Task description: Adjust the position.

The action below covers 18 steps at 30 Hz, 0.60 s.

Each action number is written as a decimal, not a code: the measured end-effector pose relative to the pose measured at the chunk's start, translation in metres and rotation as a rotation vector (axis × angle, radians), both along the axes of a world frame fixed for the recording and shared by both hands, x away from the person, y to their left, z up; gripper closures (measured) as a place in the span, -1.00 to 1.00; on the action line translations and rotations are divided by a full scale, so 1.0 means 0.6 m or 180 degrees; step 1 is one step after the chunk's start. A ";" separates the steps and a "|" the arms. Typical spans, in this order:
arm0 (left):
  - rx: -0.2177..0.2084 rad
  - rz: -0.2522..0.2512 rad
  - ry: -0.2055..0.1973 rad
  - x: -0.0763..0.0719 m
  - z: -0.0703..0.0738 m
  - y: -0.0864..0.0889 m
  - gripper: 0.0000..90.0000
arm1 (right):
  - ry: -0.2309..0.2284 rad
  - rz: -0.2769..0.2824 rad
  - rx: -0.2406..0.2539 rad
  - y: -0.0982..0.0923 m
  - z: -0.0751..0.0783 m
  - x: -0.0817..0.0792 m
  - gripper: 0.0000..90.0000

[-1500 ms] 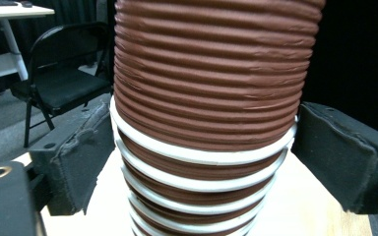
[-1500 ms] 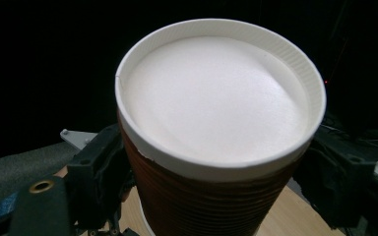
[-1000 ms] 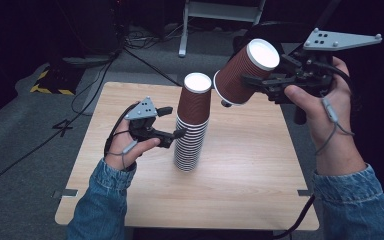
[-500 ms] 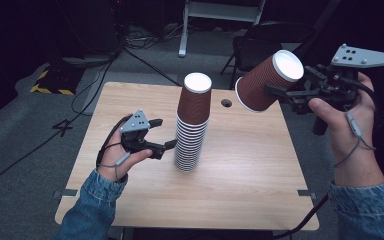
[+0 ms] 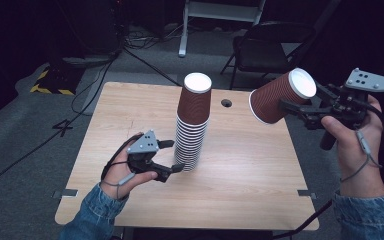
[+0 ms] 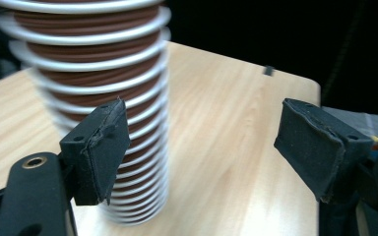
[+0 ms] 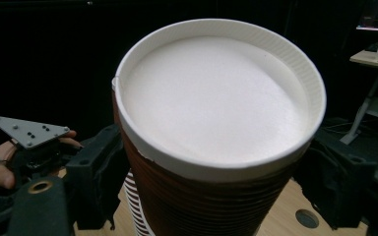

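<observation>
A tall stack of upside-down brown paper cups [image 5: 192, 125] stands mid-table. My left gripper [image 5: 176, 155] sits low at the stack's left, open, its tips by the bottom cups. In the left gripper view the stack [image 6: 98, 73] rises behind the left-hand jaw, and the gap of the left gripper [image 6: 206, 147] holds only bare wood. Off the table's right edge, my right gripper [image 5: 294, 111] is shut on a single brown cup [image 5: 279, 98], held tilted in the air with its white base up. That cup [image 7: 216, 123] sits between the jaws of the right gripper [image 7: 216, 191].
The wooden table [image 5: 255, 170] has a small round hole [image 5: 225, 103] behind the stack. A dark folding chair [image 5: 275, 45] stands behind the table's right corner, and cables run over the floor at the back left.
My right gripper has carried the single cup to the right, away from the top of the stack. The left gripper has dropped lower and nearer the stack's base.
</observation>
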<state>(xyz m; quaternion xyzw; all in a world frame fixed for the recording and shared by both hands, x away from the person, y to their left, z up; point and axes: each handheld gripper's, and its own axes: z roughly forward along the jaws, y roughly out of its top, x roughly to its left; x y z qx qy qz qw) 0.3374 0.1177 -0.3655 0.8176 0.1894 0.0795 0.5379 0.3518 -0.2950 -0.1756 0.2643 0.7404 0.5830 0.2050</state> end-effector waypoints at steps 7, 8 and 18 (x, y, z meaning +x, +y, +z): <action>0.0041 -0.0136 -0.0030 -0.001 -0.018 -0.036 -0.54 | 0.0029 0.0015 0.0050 -0.019 -0.045 -0.001 -0.56; 0.0062 -0.0135 -0.0041 0.000 -0.022 -0.042 -0.54 | 0.0004 0.0037 0.0094 -0.023 -0.052 -0.003 -0.56; 0.0085 -0.0075 -0.0016 0.008 -0.060 -0.070 -0.59 | 0.0092 -0.0022 0.0172 -0.049 -0.141 -0.006 -0.56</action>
